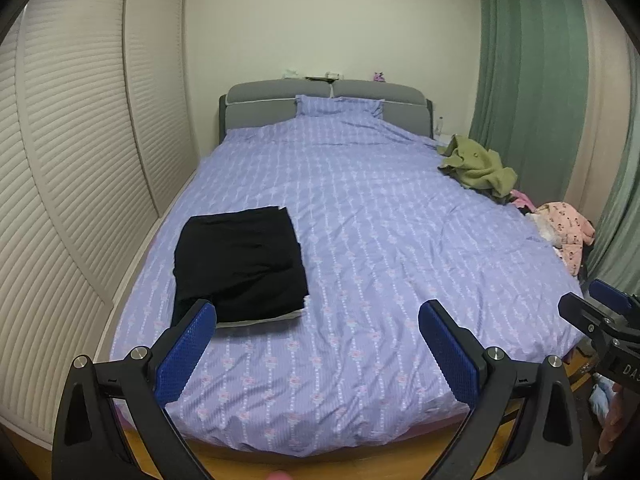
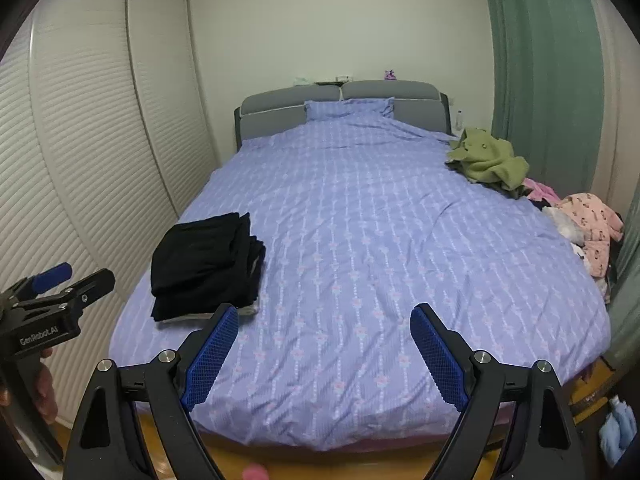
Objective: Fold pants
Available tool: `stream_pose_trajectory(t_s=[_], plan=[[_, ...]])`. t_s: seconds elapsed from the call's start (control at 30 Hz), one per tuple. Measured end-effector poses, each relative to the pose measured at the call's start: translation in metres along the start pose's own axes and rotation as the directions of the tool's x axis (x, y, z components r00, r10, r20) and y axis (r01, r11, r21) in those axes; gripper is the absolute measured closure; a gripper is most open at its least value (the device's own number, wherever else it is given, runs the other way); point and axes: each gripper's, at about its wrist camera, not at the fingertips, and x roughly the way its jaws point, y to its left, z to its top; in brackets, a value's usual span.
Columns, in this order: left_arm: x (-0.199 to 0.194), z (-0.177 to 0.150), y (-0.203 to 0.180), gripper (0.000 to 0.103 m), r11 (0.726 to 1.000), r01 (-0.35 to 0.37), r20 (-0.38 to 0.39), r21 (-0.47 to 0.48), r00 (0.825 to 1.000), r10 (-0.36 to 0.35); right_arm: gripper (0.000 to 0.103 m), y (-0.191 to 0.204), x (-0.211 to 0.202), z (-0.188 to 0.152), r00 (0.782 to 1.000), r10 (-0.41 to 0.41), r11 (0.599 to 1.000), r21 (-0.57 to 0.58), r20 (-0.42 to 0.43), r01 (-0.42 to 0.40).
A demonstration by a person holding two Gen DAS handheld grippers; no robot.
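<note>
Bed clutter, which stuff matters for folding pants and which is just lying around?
Job: folded black pants, left gripper, right gripper, both open.
Lying about: green garment, pink clothes, pillow.

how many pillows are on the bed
1: the pillow leans against the headboard at the far end of the bed, its lower part under the cover. Others may be hidden beneath the cover.

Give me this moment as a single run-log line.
stage: folded black fabric pants stacked on purple patterned bedspread | left gripper: open, empty | right gripper: open, empty | olive green garment: unfolded
</note>
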Motion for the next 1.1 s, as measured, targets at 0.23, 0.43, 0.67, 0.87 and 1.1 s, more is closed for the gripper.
stream_pose_trajectory(t_s=[0.23,0.43,0.67,0.87,1.1], plan=[[-0.015,-0.009,-0.023,0.000,0.999,0.012,0.017,0.044,1.000,-0.013,0.014,-0.016,-0.018,-0.008,1.000,-0.029,0.999,0.016,0.010,0.029],[-0.026,-0.013,-0.031,0.000,0.998,0.035,0.021,0.060,0.999,-0.036,0.014,-0.024,-0.028,-0.016,0.999,-0.047,0.999,0.026,0.011,0.046],[-0.033,-0.015,-0.034,0.000,0.997,0.035,0.039,0.065,0.999,-0.038,0.014,-0.026,-0.038,-0.018,0.998,-0.055,0.998,0.020,0.030,0.054],[-0.036,-0.016,-0.037,0.000,0.997,0.037,0.047,0.072,0.998,-0.041,0.014,-0.025,-0.042,-0.019,0.998,-0.056,0.998,0.014,0.034,0.055],[-0.034,-0.015,-0.041,0.000,0.993,0.069,0.033,0.093,0.997,-0.072,0.014,-0.025,-0.046,-0.020,0.998,-0.063,0.998,0.010,0.032,0.062]])
